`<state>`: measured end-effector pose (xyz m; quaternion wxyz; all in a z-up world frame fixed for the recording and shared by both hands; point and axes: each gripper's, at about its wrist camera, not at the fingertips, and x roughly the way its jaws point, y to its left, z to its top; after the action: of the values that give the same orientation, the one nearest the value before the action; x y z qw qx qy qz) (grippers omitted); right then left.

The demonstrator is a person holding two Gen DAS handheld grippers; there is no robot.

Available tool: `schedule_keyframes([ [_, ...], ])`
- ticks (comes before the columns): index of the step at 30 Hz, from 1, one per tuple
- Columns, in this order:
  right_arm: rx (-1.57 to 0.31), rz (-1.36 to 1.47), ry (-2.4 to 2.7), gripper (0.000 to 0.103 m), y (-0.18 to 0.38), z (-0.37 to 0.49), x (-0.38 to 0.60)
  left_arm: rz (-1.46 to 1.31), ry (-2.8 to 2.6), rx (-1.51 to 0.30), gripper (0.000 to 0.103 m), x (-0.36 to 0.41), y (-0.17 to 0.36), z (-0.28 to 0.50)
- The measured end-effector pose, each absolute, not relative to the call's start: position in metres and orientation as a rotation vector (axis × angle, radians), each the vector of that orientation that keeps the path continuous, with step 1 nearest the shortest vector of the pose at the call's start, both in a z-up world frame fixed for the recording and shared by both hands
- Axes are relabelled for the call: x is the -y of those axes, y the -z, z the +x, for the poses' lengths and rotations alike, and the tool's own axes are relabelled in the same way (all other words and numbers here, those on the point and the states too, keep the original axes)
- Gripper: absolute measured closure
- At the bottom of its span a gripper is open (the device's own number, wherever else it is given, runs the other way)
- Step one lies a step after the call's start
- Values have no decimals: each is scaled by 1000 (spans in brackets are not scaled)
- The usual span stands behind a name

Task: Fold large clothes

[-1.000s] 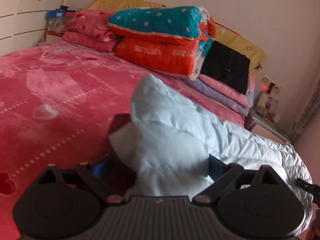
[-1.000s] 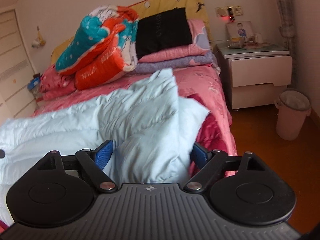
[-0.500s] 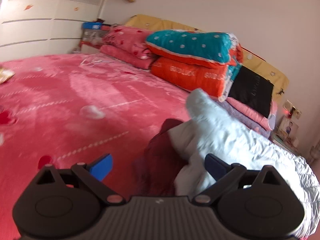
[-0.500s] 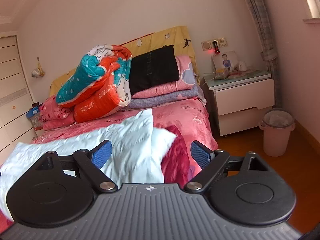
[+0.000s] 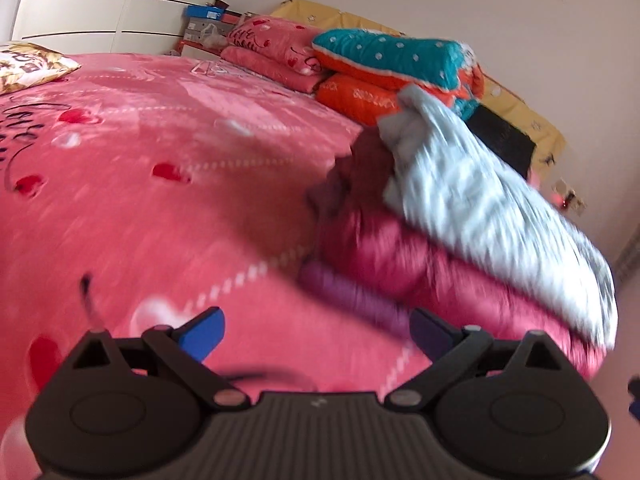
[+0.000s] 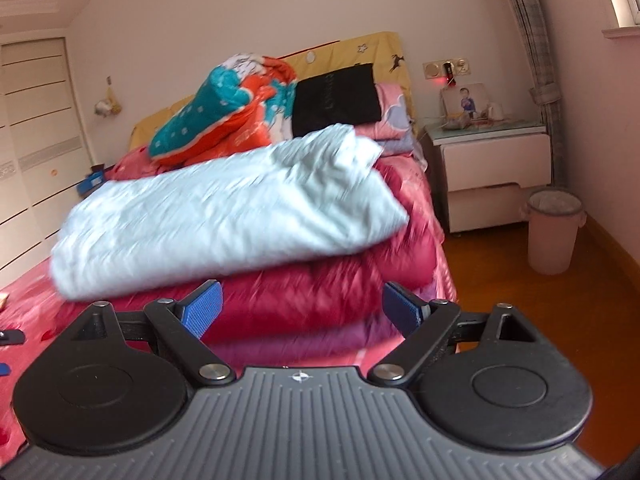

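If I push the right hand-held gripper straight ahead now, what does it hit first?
Most likely the dark red garment under the folded pale blue coat; the open right hand-held gripper points at that stack's near edge.

A big bed with a pink blanket [image 5: 168,184] fills the room. At its head lies a blue and orange quilt [image 6: 224,120] beside a black bag [image 6: 336,98]. A white nightstand [image 6: 496,168] stands beside the bed, and a pink bin [image 6: 554,232] sits near it.

Pale blue quilted jacket [image 6: 224,216] looking matt and puffy ahead of the right gripper [image 6: 302,308], crimson garment [image 6: 304,300] beneath shining satiny, pink bedspread [image 5: 160,184] looking plush, gripper bodies showing ribbed matt plastic
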<state>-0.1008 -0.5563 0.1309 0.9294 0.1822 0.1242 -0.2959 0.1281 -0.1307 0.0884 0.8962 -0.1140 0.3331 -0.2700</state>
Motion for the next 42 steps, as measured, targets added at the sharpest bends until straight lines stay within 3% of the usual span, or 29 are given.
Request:
schedule_keyframes([
  [11, -279, 410, 628, 0, -160, -214, 445, -149, 653, -592, 1, 66, -152, -53],
  [18, -148, 468, 582, 0, -204, -317, 393, -70, 703, -501, 1, 35, -197, -145],
  [33, -88, 393, 486, 0, -269, -387, 316, -9, 615, -406, 1, 0, -235, -212],
  [42, -101, 353, 470, 0, -279, -391, 296, 8, 578, -371, 1, -14, -239, -223],
])
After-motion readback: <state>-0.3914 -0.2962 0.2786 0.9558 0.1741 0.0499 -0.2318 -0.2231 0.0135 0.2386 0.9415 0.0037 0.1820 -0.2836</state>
